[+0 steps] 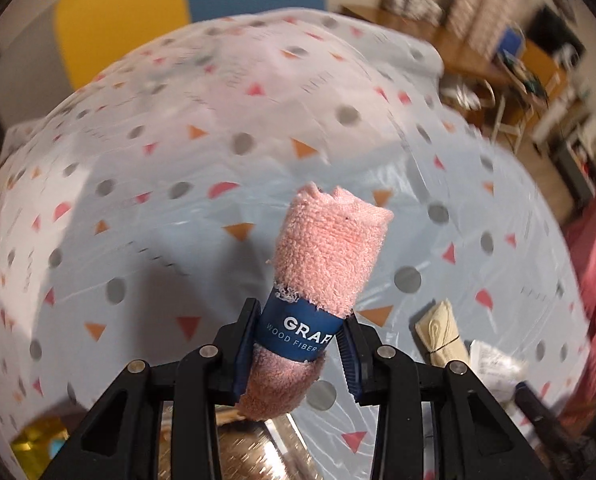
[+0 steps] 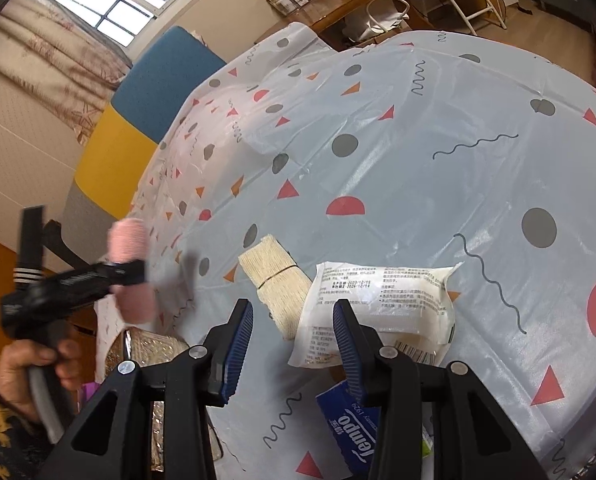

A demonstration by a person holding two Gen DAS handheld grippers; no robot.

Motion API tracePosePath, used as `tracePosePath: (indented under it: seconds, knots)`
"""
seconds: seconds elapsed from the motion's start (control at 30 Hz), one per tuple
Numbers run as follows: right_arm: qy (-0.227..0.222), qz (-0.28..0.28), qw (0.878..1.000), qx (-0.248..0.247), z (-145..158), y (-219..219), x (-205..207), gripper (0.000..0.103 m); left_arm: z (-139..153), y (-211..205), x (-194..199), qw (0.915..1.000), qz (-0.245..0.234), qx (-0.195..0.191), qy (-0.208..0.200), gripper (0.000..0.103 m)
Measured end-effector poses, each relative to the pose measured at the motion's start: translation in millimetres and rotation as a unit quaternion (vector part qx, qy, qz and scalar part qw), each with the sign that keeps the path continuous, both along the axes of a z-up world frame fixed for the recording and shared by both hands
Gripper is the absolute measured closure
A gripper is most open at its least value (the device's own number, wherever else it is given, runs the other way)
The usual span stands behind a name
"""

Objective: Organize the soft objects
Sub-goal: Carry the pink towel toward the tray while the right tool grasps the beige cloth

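- Left wrist view: the left gripper (image 1: 298,344) clamps a rolled pink terry towel (image 1: 330,240) by its blue paper band reading "GRA… WOOD FIBER", above the plastic tablecloth (image 1: 137,208).
- Right wrist view: the right gripper (image 2: 293,344) stands part open and empty; a cream knitted roll (image 2: 277,280), a white printed packet (image 2: 382,304) and a blue "Tempo" tissue pack (image 2: 350,424) lie near the table's near edge.

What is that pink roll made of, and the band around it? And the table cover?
The pink roll looks like looped terry cloth, fuzzy and matte. Its blue band seems to be smooth printed paper; the lettering mentions wood fiber. The table cover looks like thin glossy plastic sheet, creased and shiny.
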State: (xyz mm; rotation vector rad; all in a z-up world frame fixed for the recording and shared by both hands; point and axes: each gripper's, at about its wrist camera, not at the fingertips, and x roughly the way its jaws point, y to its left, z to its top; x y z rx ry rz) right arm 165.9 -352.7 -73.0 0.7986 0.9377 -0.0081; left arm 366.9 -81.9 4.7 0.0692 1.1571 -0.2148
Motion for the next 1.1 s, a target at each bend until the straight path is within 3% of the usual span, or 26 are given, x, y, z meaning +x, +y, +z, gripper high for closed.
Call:
tracePosePath:
  seconds: [0.3,0.6,0.8,1.1]
  knots:
    - [0.019,0.025,0.999,-0.024,-4,10,4,0.061,63,64,-40,0.9934,0.087,-0.048,-0.058,0.065]
    - [0.035,0.034,0.998,-0.043,-8,16,7,0.061,112,133,-96,0.9826,0.121,-0.076,-0.118,0.065]
    - [0.047,0.082,0.993,-0.072,-11,36,15,0.061,114,181,-143,0.9754,0.137,-0.101,-0.14,0.065]
    - [0.02,0.139,0.979,-0.15,5,62,44,0.061,91,245,-211,0.9657,0.166,-0.124,-0.157,0.065]
